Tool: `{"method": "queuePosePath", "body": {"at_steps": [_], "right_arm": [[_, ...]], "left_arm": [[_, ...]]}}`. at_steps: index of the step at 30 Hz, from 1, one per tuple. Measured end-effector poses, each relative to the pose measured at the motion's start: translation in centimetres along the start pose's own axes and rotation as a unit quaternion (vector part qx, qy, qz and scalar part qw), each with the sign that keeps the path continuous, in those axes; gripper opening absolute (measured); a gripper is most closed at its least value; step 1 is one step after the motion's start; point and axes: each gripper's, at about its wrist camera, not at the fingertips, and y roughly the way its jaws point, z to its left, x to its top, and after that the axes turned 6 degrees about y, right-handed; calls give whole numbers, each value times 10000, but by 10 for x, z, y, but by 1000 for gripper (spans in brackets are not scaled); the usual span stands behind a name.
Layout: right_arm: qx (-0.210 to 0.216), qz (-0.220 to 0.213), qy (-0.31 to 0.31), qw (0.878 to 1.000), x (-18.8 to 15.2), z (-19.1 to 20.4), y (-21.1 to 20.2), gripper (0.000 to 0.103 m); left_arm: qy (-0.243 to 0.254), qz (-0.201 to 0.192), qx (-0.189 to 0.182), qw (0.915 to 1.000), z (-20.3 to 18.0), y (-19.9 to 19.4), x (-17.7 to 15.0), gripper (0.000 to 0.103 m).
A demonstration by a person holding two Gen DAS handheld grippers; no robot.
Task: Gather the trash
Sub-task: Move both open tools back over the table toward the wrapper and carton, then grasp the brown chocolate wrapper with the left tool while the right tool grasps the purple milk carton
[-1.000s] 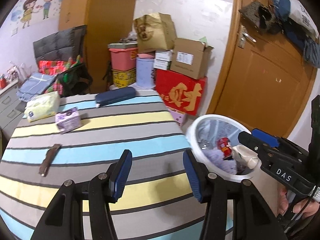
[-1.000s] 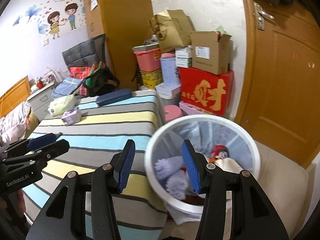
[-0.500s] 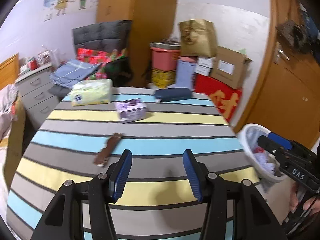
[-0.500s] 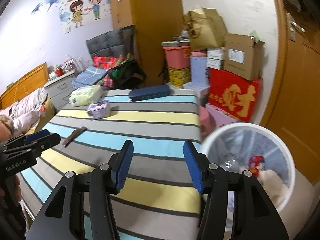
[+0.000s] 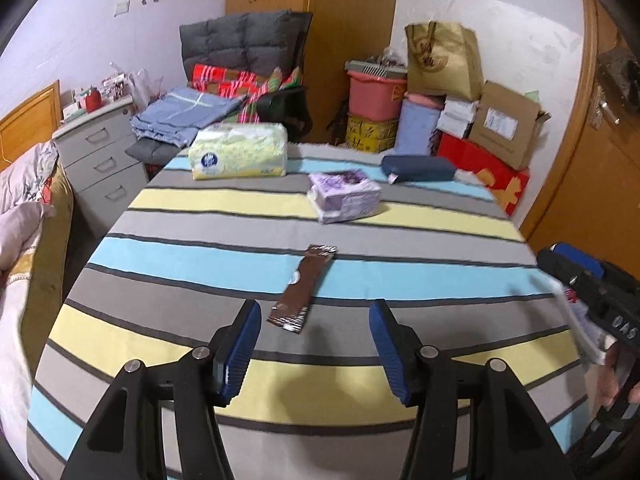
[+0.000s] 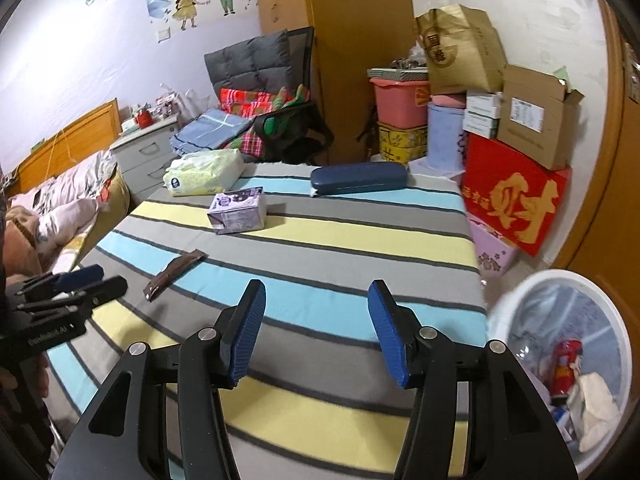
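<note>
A brown snack wrapper [image 5: 306, 286] lies flat on the striped table [image 5: 400, 272]. My left gripper [image 5: 314, 340] hovers just short of its near end. The jaws are opening, and the wrapper lies ahead of the blue pads, not between them. My right gripper [image 6: 316, 320] stands open over the table's right half with nothing between its fingers. From there the wrapper [image 6: 174, 270] lies to the left, by the left gripper [image 6: 80, 284]. A white trash bin [image 6: 560, 276] stands on the floor at the table's right, with a red can and crumpled paper inside.
A purple tissue pack [image 5: 344, 196], a yellow-green tissue pack [image 5: 238, 152] and a navy case [image 5: 418, 168] lie on the table's far half. Boxes [image 6: 516, 200] are stacked beyond it by a wooden door. A bed [image 6: 60, 216] and drawers are on the left.
Both grippers have swung left from the bin to over the table. The left one has come close to the brown wrapper, which now lies just ahead of its fingertips.
</note>
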Motion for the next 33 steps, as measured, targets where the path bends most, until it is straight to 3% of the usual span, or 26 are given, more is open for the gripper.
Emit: {"method": "queuePosePath", "body": {"at_steps": [9,13,15,16,19,23,33], "right_arm": [[126,223,-93,9996,13,11,32,55],[124,282,-229,9993,21,17,47,55],[186,306,-280,9990,24,19,53,55],[245,326,-297,9987,27,20,57,55],[379,445,-263,9979,33,23,69,55],[373,519,-389,9972,36,30,83,55],[879,687,-527,9924,56,48,118,55]], "left_arm": [[451,447,237,9977,-1,59,14,56],[416,630,249,9968,6,75,16,56],[312,739,231,9965,13,81,16,52],[270,742,213,9967,15,82,16,43],[101,689,162,9974,27,80,17,30],[-172,692,141,9974,46,80,17,26],[-648,586,239,9959,77,73,16,26]]}}
